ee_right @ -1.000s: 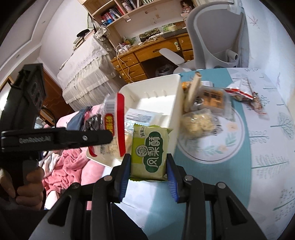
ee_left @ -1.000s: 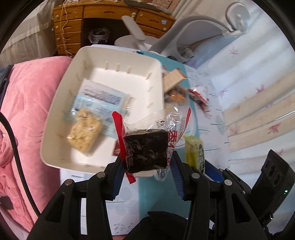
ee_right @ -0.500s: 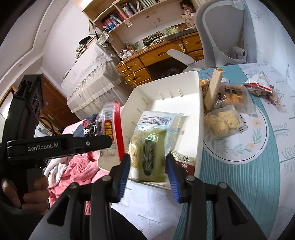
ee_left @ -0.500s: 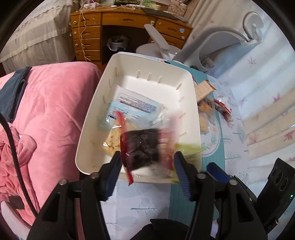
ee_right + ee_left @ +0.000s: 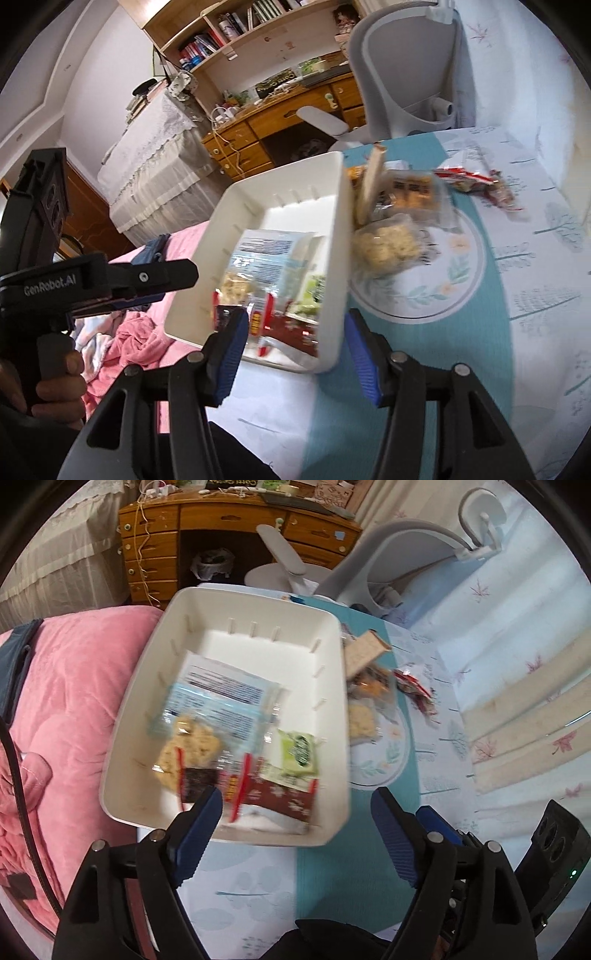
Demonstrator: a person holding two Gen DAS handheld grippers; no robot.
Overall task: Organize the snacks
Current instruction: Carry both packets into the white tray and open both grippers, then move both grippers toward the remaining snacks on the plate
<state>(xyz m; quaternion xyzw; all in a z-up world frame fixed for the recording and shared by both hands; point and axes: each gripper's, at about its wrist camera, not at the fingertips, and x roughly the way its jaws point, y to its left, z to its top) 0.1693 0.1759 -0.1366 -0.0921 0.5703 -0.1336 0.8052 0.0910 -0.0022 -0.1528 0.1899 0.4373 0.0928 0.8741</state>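
Observation:
A white bin (image 5: 147, 686) (image 5: 332, 236) holds several snack packets: a blue-and-white packet (image 5: 221, 690), a pale rice cake (image 5: 188, 742), a dark brownie in red-edged wrap (image 5: 197, 781), a maroon packet (image 5: 284, 799) and a green packet (image 5: 298, 753). My left gripper (image 5: 295, 827) is open and empty above the bin's near edge. My right gripper (image 5: 295, 347) is open and empty at the bin's near right corner. Loose snacks lie on the table right of the bin: a wafer (image 5: 371, 188), cracker packets (image 5: 410, 192), a rice cake packet (image 5: 388, 245) and a red wrapper (image 5: 476, 181).
The bin sits at the table's left edge beside a pink blanket (image 5: 70, 686). A grey office chair (image 5: 406, 85) and a wooden desk (image 5: 229, 528) stand beyond the table. The left gripper's body (image 5: 74, 284) shows at the left in the right wrist view.
Both grippers opened. The brownie dropped from the left gripper and the green packet from the right gripper; both now lie in the bin.

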